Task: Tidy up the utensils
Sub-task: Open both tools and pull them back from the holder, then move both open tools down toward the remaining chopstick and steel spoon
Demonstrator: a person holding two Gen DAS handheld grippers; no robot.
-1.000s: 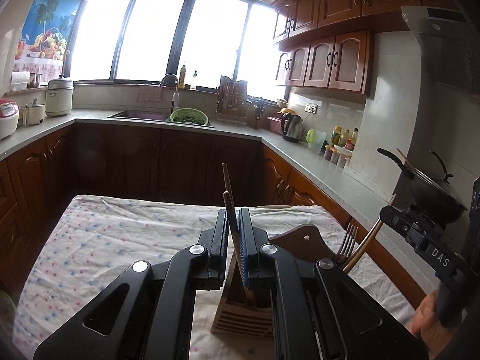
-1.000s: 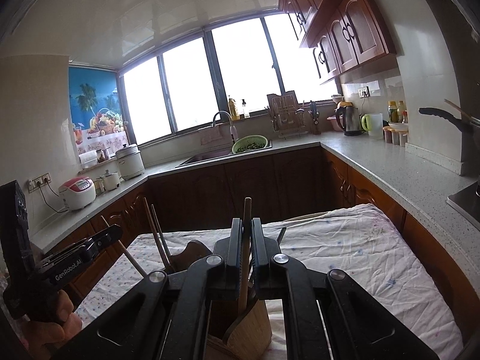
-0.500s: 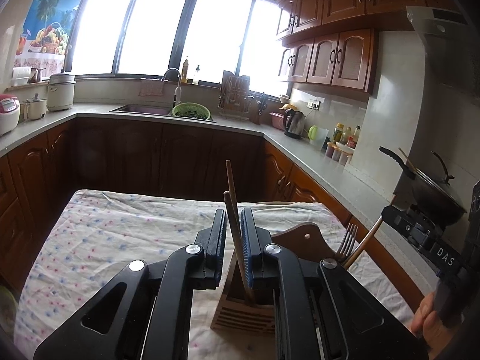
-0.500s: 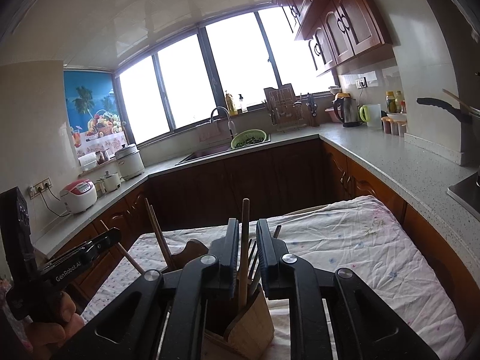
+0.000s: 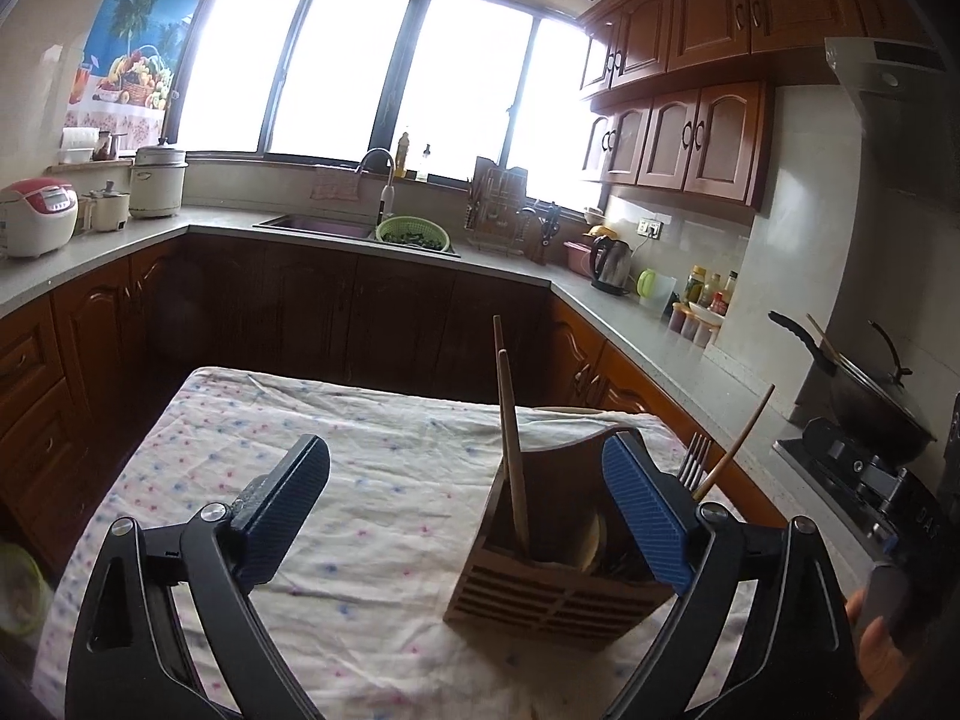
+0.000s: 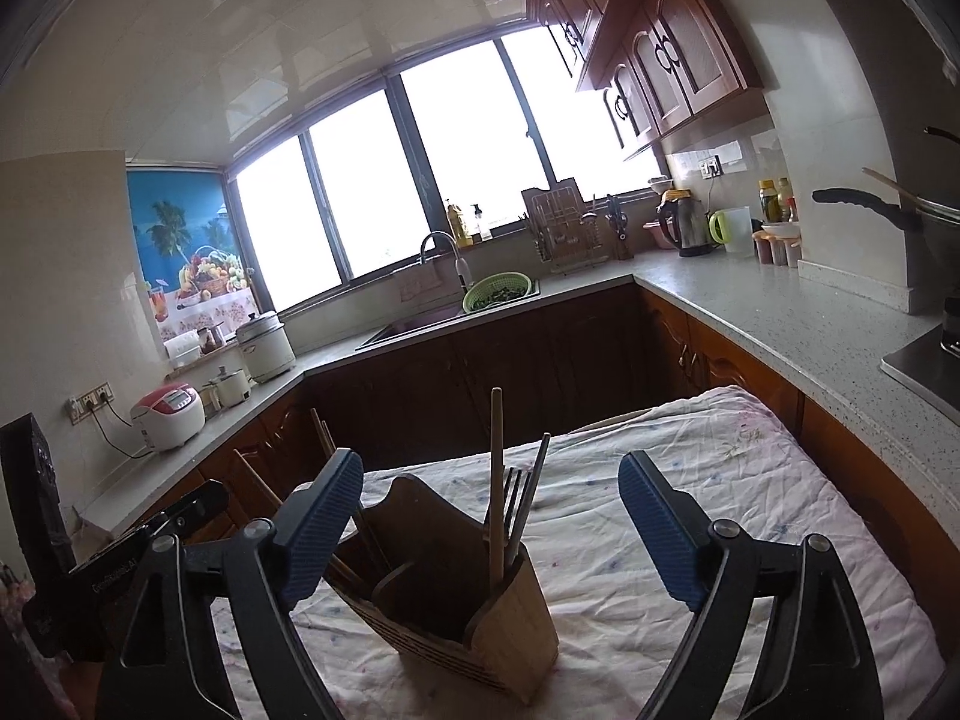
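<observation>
On the table, a white cloth with small pink and blue flecks (image 5: 336,480) covers the whole top; wrinkled, lies flat. Wood-fronted kitchen counters (image 5: 630,324) run around it on three sides, window behind the sink.

Wooden utensil holder (image 5: 564,576) stands upright on the cloth, slatted front, divided into compartments. Left wrist view: it sits right of centre, partly behind the right-hand blue pad. Right wrist view: the same holder (image 6: 456,594) sits left of centre, between the two pads but nearer the left-hand one.

Left gripper (image 5: 465,516): jaws opening, spread wide, nothing pressed between the blue pads (image 5: 282,516). Cloth shows through most of the gap; the holder's left part and the sticks lie within it, untouched.

Right gripper (image 6: 489,528): jaws opening, likewise wide, pads (image 6: 660,528) clear of everything. Holder stands in the gap without contact.

Contents of holder, left wrist view: two wooden chopsticks (image 5: 510,450) stand near upright in the left compartment, leaning slightly. A metal fork (image 5: 696,468), tines up, and one more wooden stick (image 5: 738,438) tilted to the right, sit at the far right end.

Right wrist view: one wooden stick (image 6: 495,480) upright in the near compartment beside the fork (image 6: 517,498); further sticks (image 6: 327,444) lean out at the left end, partly hidden by the pad.
</observation>
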